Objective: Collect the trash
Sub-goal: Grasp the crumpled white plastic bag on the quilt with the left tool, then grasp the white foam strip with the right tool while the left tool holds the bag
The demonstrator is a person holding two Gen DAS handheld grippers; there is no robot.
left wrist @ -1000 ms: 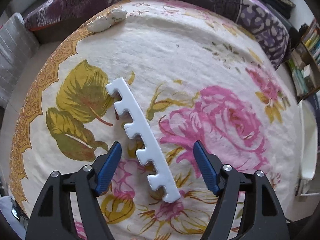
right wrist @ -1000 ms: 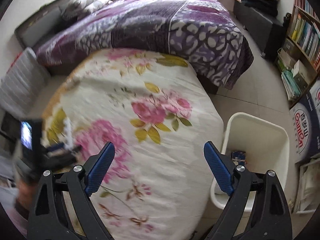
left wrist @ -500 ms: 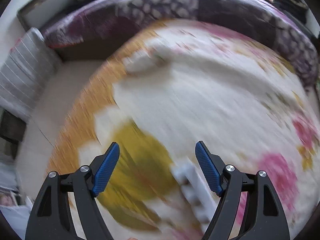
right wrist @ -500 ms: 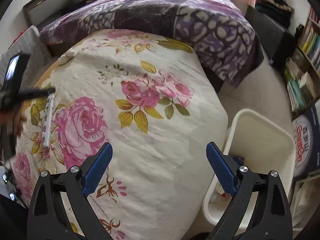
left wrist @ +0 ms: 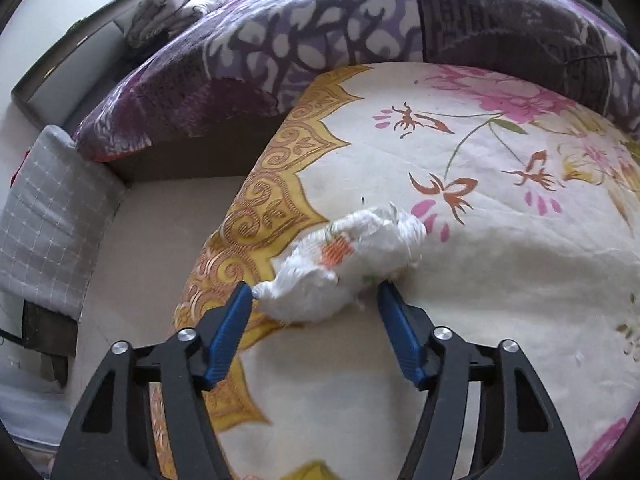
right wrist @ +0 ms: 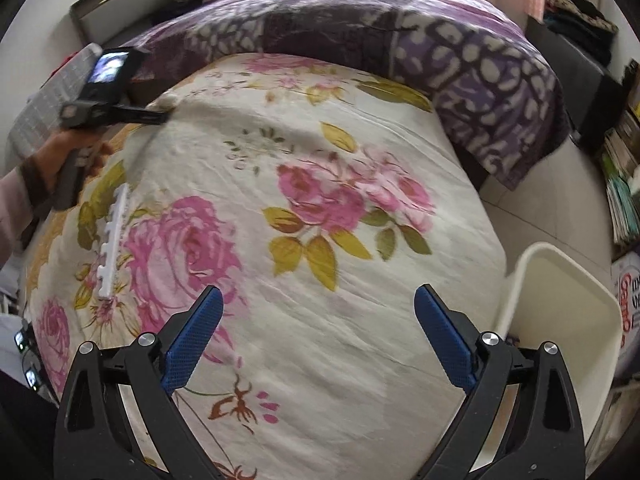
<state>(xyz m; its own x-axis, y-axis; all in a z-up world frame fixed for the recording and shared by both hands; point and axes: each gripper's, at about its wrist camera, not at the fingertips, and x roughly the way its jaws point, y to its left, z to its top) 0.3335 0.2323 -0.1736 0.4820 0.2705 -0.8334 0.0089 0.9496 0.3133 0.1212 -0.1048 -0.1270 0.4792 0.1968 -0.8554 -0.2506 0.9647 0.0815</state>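
Left wrist view: a crumpled white wrapper (left wrist: pixel 344 264) is lying on the floral bedspread (left wrist: pixel 500 280) near its gold border, sitting between the left claw (left wrist: pixel 316 296), whose jaws are closing around it, not yet pressing.

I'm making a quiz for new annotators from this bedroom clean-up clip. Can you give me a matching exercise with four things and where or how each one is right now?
Things:
1. crumpled white bag
2. white notched foam strip
3. white bin
4. right hand-held gripper

Places or states:
A. on the floor beside the bed
B. lying flat by the big pink rose
C. open, nothing between its fingers
D. between the closing fingers of the left hand-held gripper, near the blanket's gold border

Pairs: 1-D, 2-B, 3-A, 4-C
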